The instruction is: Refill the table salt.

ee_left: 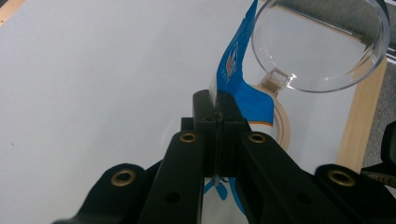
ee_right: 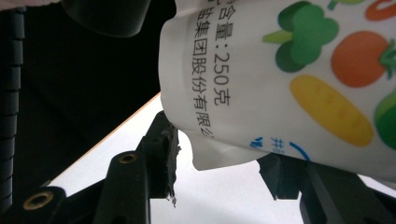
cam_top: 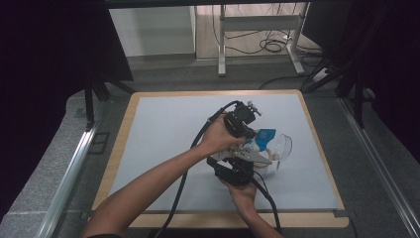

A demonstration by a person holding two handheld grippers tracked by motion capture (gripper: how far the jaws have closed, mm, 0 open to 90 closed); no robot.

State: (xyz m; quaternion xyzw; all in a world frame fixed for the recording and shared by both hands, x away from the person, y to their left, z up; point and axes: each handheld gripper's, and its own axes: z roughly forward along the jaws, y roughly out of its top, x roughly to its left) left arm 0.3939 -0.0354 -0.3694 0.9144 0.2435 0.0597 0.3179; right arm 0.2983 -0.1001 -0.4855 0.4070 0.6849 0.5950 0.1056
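Observation:
A white pouch (ee_right: 280, 70) printed with vegetables and black characters has a blue top edge (cam_top: 265, 135). My left gripper (ee_left: 215, 100) is shut on that thin blue edge, seen end on between its pads. In the high view the left gripper (cam_top: 253, 132) comes at the pouch from the far side. The right gripper (cam_top: 251, 161) meets it from the near side. My right gripper (ee_right: 222, 161) has the pouch's lower end between its jaws, and both pads touch the pouch's sides. The pouch is held up above the mat.
A clear round plastic dish (ee_left: 322, 42) stands just right of the pouch, also seen as the dish (cam_top: 283, 144), with a beige ring (ee_left: 284, 126) under it. The light grey mat (cam_top: 163, 144) covers a wood-edged table. Both cables trail toward the near edge.

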